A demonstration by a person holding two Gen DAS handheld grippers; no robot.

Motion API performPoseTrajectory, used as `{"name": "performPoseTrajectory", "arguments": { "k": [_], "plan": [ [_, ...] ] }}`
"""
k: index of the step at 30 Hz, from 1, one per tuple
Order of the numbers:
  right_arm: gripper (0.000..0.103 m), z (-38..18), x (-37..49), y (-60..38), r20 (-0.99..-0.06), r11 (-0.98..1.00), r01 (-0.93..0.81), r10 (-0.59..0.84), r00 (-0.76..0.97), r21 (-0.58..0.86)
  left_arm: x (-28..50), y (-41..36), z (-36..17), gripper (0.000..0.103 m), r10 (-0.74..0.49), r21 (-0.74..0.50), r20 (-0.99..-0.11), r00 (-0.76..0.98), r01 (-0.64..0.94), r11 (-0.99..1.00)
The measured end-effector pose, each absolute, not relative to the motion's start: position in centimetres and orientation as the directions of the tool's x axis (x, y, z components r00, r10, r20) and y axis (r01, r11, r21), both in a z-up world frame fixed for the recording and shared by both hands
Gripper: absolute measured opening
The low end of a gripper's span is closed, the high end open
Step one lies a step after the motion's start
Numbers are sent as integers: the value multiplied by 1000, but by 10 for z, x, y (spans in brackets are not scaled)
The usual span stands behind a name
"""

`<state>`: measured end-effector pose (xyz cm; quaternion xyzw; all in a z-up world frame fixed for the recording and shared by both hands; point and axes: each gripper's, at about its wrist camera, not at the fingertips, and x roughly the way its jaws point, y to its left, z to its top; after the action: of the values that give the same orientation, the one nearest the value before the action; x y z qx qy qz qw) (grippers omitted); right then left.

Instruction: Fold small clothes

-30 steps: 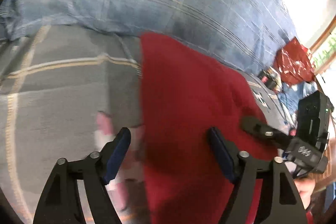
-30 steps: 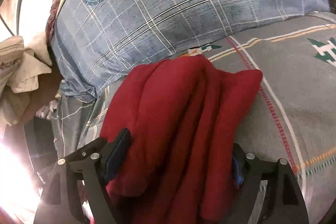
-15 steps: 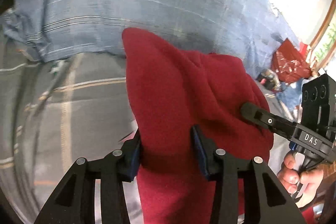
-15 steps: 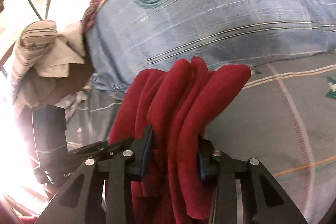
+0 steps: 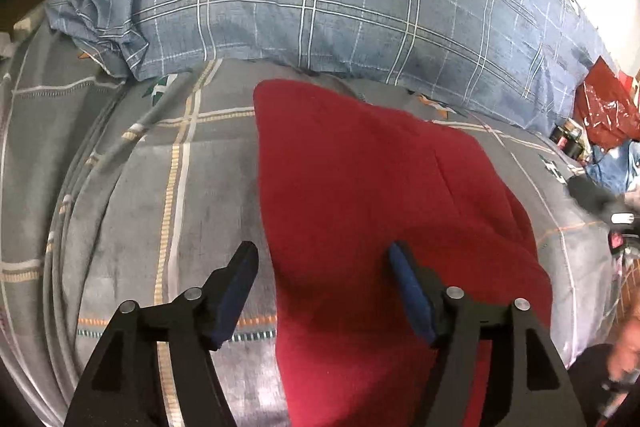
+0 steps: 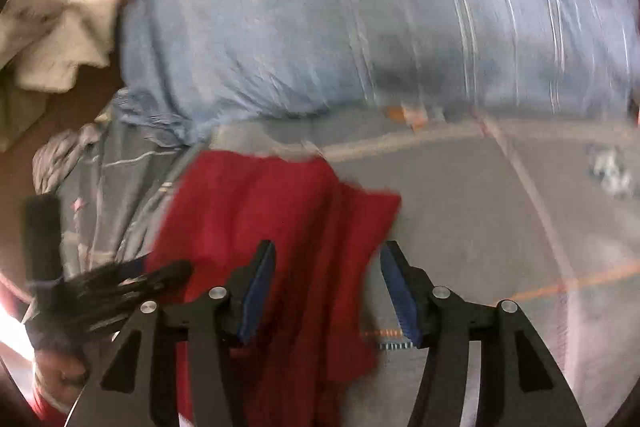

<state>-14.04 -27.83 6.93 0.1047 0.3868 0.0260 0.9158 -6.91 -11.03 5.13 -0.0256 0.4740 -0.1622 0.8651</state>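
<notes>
While both tools had just been opening, the left tool (image 5: 322,289) and right tool (image 6: 328,285) stood parted, gripping nothing; the red garment (image 5: 380,211) lay on the bed (image 5: 132,219), beneath them. Its loose layers could probably spring apart.

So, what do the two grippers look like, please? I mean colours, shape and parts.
Both are alike. The left gripper has two black, angular plastic fingers with triangular cut-outs, each with two round silver screw heads, and dark blue pads on the inner faces. The right gripper has the same black fingers, silver screws and blue pads, here with ridged edges. No cables or markings show.
</notes>
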Motion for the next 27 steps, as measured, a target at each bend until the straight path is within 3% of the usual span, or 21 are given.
{"name": "performPoseTrajectory", "arguments": {
  "k": [3, 4, 8, 10, 17, 21, 27],
  "plan": [
    [51, 82, -144, -251, -675, 970, -86, 221, 704, 227, -73, -109, 50, 68, -298, -188, -809, 507, 258, 948],
    [44, 76, -140, -238, -694, 971, -115, 231, 681, 210, -74, -109, 51, 69, -291, -178, -807, 514, 259, 950],
    [32, 24, -122, -222, -792, 999, -50, 42, 609, 14, -89, -103, 62, 68, -270, -141, -790, 551, 265, 954],
    [36, 8, -123, -228, -796, 1000, -21, 29, 605, 20, -96, -100, 69, 68, -255, -115, -775, 579, 267, 957],
    [43, 31, -145, -232, -765, 997, -7, 63, 641, 77, -132, -95, 94, 76, -229, -65, -715, 660, 264, 962],
    [63, 46, -161, -232, -721, 995, 30, 50, 691, 97, -159, -91, 106, 78, -202, -18, -677, 707, 259, 966],
    [68, 66, -183, -224, -674, 993, 37, 49, 737, 112, -194, -82, 122, 80, -188, -19, -649, 737, 231, 973]
  ]
}}
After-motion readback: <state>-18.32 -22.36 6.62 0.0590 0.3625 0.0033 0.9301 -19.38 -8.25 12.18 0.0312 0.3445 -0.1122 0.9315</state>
